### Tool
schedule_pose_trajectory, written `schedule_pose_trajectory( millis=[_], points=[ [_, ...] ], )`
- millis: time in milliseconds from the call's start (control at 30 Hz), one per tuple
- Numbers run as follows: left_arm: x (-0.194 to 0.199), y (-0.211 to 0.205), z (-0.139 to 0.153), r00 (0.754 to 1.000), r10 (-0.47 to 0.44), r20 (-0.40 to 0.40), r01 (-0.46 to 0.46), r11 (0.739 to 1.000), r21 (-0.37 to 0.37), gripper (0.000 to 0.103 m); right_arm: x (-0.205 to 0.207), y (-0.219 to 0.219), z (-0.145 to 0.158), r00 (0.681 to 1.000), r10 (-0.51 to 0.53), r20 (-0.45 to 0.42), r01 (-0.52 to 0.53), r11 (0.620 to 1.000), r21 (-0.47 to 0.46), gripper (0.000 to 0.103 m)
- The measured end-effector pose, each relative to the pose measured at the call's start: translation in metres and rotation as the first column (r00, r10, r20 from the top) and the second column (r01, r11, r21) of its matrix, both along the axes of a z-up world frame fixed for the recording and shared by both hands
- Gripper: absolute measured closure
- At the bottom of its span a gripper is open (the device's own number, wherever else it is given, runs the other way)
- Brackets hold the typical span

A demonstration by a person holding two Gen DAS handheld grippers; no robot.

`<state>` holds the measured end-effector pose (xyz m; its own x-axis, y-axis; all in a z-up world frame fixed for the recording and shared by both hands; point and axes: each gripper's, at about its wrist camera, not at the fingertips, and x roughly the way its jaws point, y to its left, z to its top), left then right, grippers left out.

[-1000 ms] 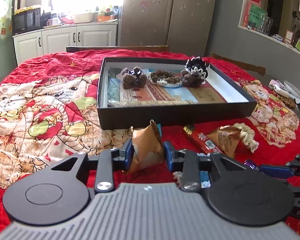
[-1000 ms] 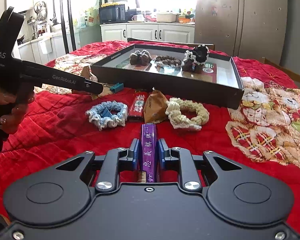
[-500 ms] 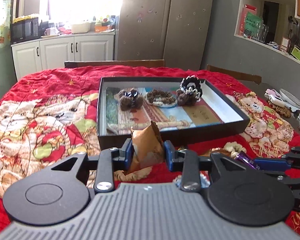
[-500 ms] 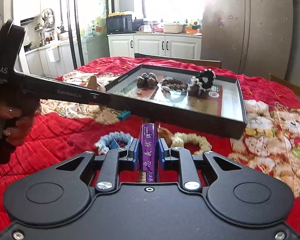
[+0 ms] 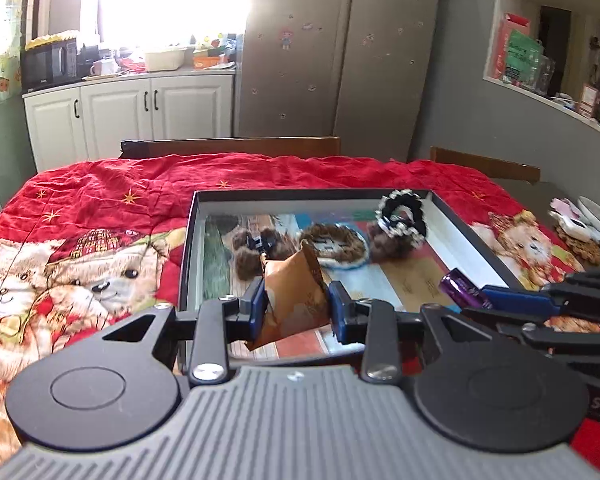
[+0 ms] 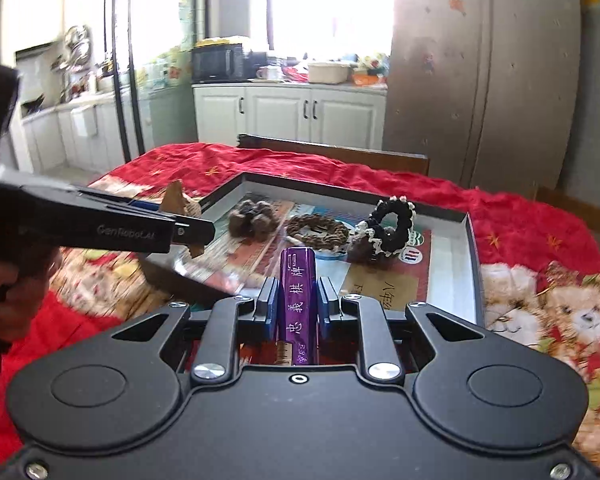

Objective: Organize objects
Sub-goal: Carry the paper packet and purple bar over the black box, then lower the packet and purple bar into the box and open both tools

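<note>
My left gripper [image 5: 296, 304] is shut on a brown paper packet [image 5: 294, 294] and holds it above the near edge of the black tray [image 5: 186, 248]. My right gripper [image 6: 298, 304] is shut on a purple wrapped bar [image 6: 298, 296], also raised over the tray's [image 6: 470, 240] near side. The bar's tip [image 5: 462, 286] shows at the right of the left wrist view. The tray holds a brown fuzzy scrunchie [image 5: 252, 246], a brown ring scrunchie [image 5: 336, 244] and a black-and-white scrunchie [image 5: 400, 218]. The left gripper with its packet [image 6: 178, 204] shows in the right wrist view.
The tray lies on a red bear-print cloth [image 5: 80, 248] over the table. Wooden chair backs [image 5: 232, 146] stand behind the table. Small items and a dish [image 5: 596, 220] lie at the far right edge. Cabinets and a fridge stand beyond.
Both grippers have risen off the cloth and moved forward over the tray, each still holding its item. The loose scrunchies and packets on the cloth have dropped out of view.
</note>
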<state>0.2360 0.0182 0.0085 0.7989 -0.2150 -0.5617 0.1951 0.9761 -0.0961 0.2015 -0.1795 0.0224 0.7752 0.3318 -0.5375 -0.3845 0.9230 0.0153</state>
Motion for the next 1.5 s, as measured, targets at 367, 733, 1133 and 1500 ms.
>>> schedule_pose_trajectory(
  millis=[367, 733, 1133, 1500],
  points=[
    [0.046, -0.011, -0.025, 0.998, 0.022, -0.065, -0.02, 0.999, 0.032, 0.066, 0.065, 0.006, -0.034, 0.995, -0.087, -0.046, 0.088, 0.996, 0.02, 0.083],
    [0.059, -0.02, -0.037, 0.996, 0.028, -0.079, -0.023, 0.998, 0.056, 0.066, 0.083, 0.007, -0.048, 0.991, -0.118, -0.067, 0.119, 0.993, 0.005, 0.083],
    [0.064, -0.024, -0.044, 0.996, 0.03, -0.087, -0.023, 0.997, 0.075, 0.066, 0.09, 0.005, -0.054, 0.989, -0.124, -0.086, 0.125, 0.992, 0.003, 0.083],
    [0.066, -0.025, -0.048, 0.996, 0.031, -0.087, -0.024, 0.996, 0.083, 0.065, 0.096, 0.006, -0.06, 0.986, -0.124, -0.108, 0.125, 0.992, -0.004, 0.083]
  ],
)
